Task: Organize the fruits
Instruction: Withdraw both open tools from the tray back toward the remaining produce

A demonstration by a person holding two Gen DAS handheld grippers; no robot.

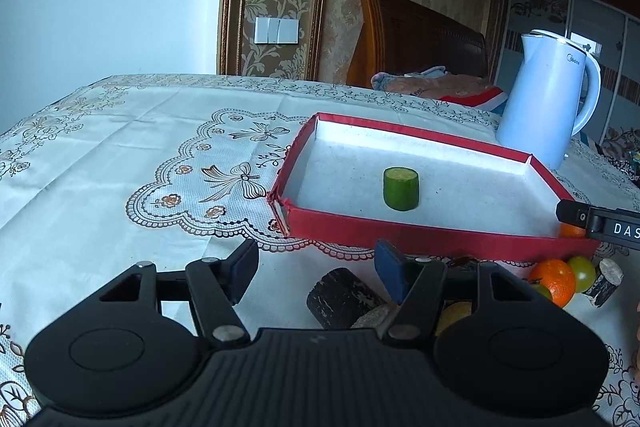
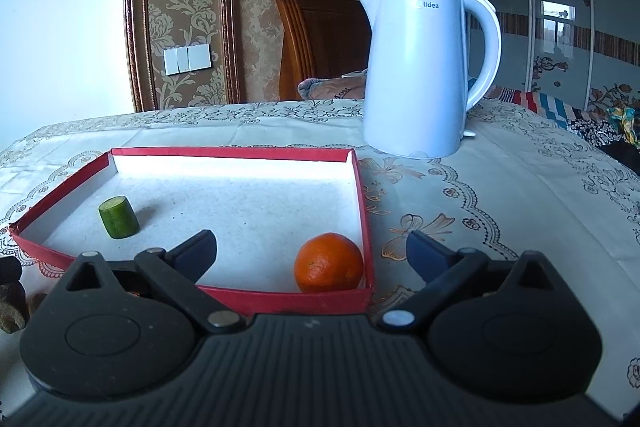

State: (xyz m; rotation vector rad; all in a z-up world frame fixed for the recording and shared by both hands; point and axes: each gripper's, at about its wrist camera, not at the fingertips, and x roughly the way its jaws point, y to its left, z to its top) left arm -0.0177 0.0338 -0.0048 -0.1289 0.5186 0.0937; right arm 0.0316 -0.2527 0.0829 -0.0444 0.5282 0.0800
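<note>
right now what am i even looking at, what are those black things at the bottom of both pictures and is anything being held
Those black shapes are hand-held claws: a person carries one in each hand, and each has a wide-angle camera looking forward along its two fingers. One picture comes from the left claw, the other from the right claw.

Both look at a table under a patterned tablecloth. On it sits a shallow red tray with a white floor, holding a cut cucumber piece and an orange in its near right corner. A white electric kettle stands behind the tray. In front of the tray, seen from the left claw, lie another orange, a green fruit and dark bark-covered chunks.

Neither claw holds anything: both are open, the right one wide.
</note>
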